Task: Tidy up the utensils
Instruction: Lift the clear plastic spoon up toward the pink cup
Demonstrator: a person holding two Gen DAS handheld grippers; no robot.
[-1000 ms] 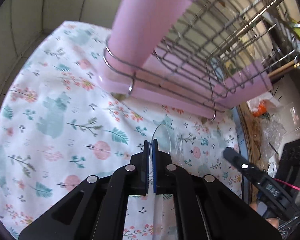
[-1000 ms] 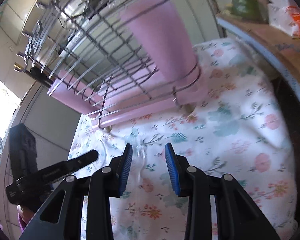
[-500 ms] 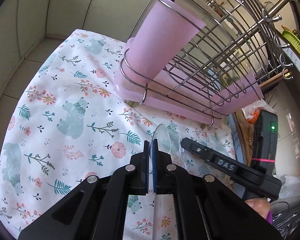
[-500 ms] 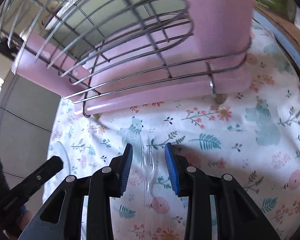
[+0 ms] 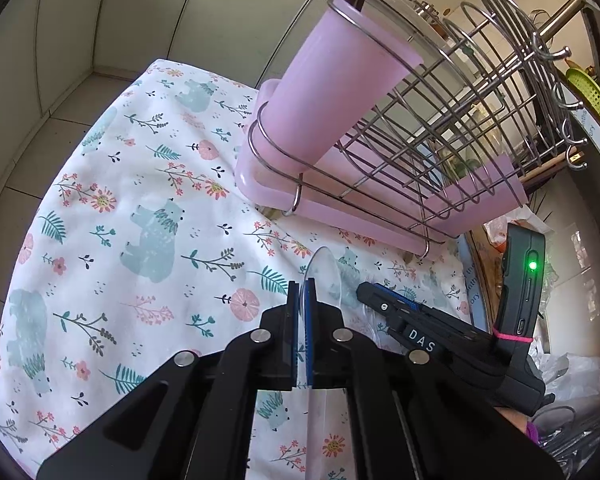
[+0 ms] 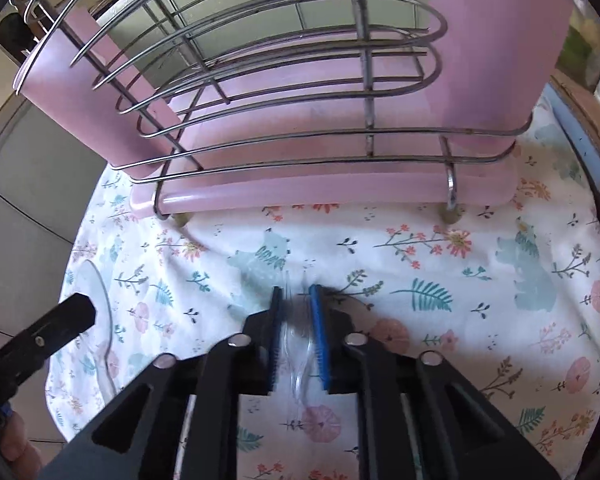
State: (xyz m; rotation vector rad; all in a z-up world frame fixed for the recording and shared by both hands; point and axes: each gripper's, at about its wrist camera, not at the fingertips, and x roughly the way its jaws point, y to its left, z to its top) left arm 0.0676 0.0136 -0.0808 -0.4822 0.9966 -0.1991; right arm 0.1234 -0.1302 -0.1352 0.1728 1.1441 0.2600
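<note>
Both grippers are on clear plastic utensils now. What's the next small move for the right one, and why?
Probably lift the right gripper straight up off the cloth. Its jaws have just been closing and the clear fork sits between the blue pads, still low on the cloth. The left gripper already holds the spoon.

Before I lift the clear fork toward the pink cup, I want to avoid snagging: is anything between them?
Nothing lies on the cloth between the clear fork, in the right gripper whose jaws have just been closing, and the rack. The rack's wire rings wrap the pink cup, so it must enter from above.
</note>
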